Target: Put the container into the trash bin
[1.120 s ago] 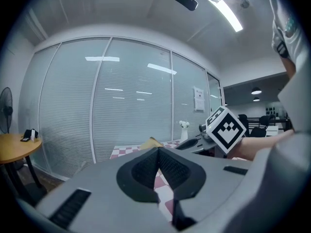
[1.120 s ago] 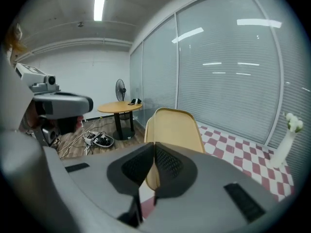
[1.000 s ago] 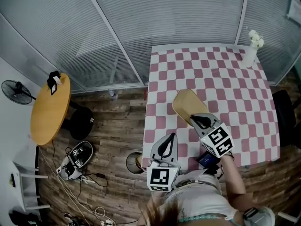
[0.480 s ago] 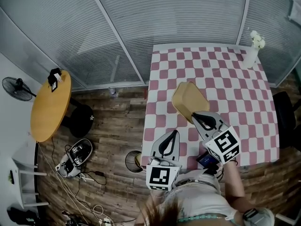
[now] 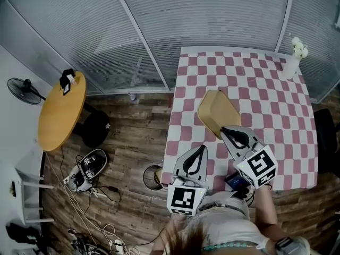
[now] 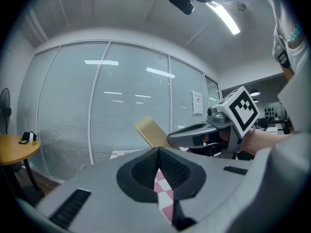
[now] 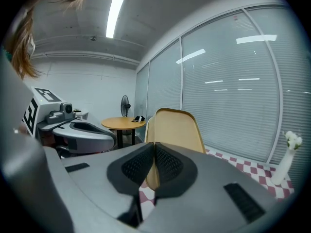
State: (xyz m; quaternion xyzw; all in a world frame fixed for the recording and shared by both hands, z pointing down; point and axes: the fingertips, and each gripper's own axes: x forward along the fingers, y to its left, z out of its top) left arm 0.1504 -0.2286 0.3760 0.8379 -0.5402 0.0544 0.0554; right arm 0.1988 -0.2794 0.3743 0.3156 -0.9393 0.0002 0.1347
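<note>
Container: tan and shallow, over the near middle of the table, tipped up on edge above the checked cloth.
Right gripper: I see its pads pinching the container's near rim. The container rises straight ahead and fills the middle of that gripper's view.
Left gripper: jaws pressed together with nothing in them. It hovers just left of the right one, over the table's near left corner, apart from the container.
Bin: on the floor just off the table's near left corner, below and left of my left gripper. The table edge cuts off its right side.
In the way: my left gripper sits between the container and the bin, and the table's left edge runs between them too.
Vase: white flowers, at the far right corner of the table, well apart from both grippers.
Open room: bare wood floor lies left of the table, reaching to a dark stool and a round table.
Floor clutter: cables and a dark-and-white object I cannot identify lie left of the bin.
Edges: a glass wall with blinds closes the far side. A dark chair stands at the table's right edge, and a fan stands at the far left.
</note>
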